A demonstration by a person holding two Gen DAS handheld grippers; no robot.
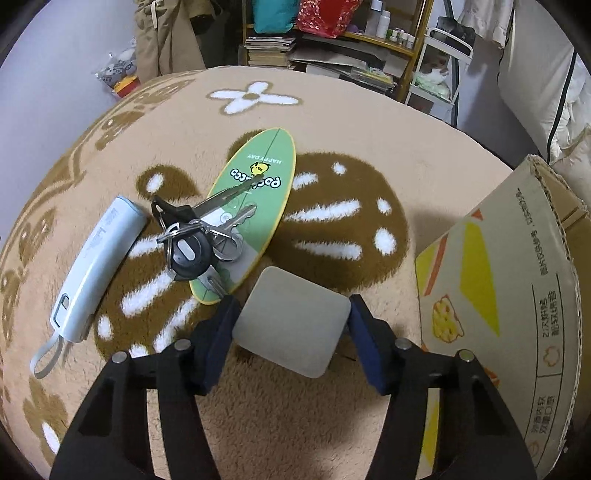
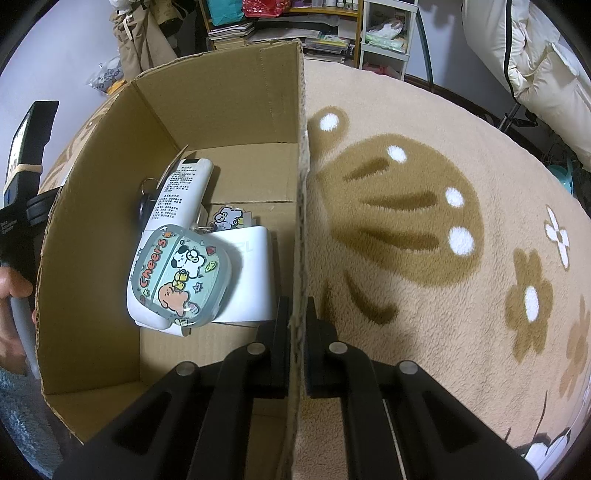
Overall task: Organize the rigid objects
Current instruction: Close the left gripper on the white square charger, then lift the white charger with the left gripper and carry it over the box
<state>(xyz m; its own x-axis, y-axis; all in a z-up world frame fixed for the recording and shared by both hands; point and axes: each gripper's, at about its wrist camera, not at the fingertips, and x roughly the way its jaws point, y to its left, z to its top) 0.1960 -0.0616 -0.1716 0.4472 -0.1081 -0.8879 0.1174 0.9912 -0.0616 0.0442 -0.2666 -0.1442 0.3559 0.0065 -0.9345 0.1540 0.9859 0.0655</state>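
A flat grey square pad [image 1: 291, 323], tilted, is being pinched by the left gripper [image 1: 291, 325]; the carton wall [image 2: 299, 221] is being clamped by the right gripper [image 2: 297, 321].

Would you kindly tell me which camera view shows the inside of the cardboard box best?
The right wrist view: it looks down into the open cardboard box, showing the items on its floor, while the right gripper clamps its wall. The left wrist view shows only the box's printed outside.

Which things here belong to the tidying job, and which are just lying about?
Job: flat grey square pad in left tongs; green oval board; black key bunch; pale blue power bank; cardboard box.
Lying about: book stack; red bag.
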